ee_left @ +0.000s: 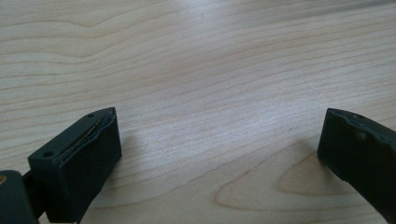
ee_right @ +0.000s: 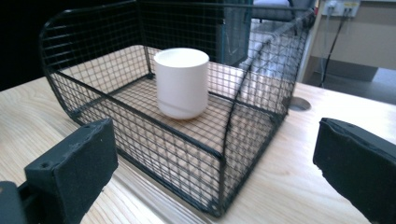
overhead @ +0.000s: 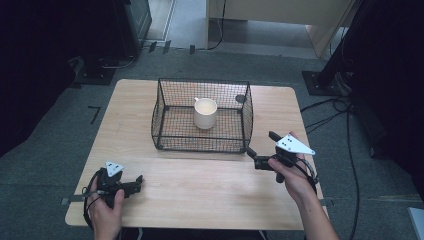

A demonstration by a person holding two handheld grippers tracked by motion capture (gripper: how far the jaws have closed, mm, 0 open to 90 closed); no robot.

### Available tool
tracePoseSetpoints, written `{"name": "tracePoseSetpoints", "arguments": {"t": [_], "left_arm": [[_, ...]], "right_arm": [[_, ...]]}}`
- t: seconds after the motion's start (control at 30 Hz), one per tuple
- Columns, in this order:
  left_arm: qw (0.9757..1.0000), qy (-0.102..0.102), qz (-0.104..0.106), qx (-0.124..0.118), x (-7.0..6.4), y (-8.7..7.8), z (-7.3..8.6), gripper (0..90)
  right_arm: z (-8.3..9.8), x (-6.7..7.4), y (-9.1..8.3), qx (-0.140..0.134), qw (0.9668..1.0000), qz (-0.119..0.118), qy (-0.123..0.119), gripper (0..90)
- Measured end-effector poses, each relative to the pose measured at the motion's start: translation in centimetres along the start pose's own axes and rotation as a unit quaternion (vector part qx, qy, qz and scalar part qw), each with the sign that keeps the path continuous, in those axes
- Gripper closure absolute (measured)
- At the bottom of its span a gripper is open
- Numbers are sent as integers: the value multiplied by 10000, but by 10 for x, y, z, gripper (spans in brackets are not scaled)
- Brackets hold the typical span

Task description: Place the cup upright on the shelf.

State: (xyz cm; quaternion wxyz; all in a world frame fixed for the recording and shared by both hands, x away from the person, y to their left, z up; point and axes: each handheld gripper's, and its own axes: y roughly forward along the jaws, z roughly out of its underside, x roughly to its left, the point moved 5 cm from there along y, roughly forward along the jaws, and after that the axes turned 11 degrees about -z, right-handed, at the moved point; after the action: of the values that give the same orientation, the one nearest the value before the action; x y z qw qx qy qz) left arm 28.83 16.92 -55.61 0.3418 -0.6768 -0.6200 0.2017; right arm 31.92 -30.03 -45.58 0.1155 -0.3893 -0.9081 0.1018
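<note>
ok, right tongs (overhead: 261, 149) sit at the near right corner of the wire basket (overhead: 172, 142), jaws spread wide, nothing between them. i'm holding them low and aimed across the corner; from the right gripper view they look straight through the mesh at the cup (ee_right: 181, 83). my read: that's a lineup for the cup or for the basket wall, can't say which yet.

left tongs (overhead: 134, 183) rest near the front left of the counter (overhead: 200, 195), well apart from the basket. jaws are also open, and the left gripper view has bare wood grain between them. looks parked there to stay clear of the right side's work.

basket: black mesh, open top, rounded corners, standing flat around the middle of the counter toward the far side. one item inside: a white cup (overhead: 205, 113), upright, mouth up, standing on the basket floor slightly toward the far half and not touching any wall. can't see anything in the cup from these angles.

judgement: cup sits below the rim, so a straight horizontal approach from where i am hits mesh. right tongs need to rise above the near wall and come down over the cup. risk is clipping the rim wire and shoving the whole basket, since nothing pins it.
</note>
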Motion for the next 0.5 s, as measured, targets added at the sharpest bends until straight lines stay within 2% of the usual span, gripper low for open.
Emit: {"name": "tracePoseSetpoints", "arguments": {"t": [0.5], "left_arm": [[10000, 0, -1, 0, 0, 0, 0, 0]], "right_arm": [[36, -33, -35, 121, 9984, 459, 315, 0]]}}
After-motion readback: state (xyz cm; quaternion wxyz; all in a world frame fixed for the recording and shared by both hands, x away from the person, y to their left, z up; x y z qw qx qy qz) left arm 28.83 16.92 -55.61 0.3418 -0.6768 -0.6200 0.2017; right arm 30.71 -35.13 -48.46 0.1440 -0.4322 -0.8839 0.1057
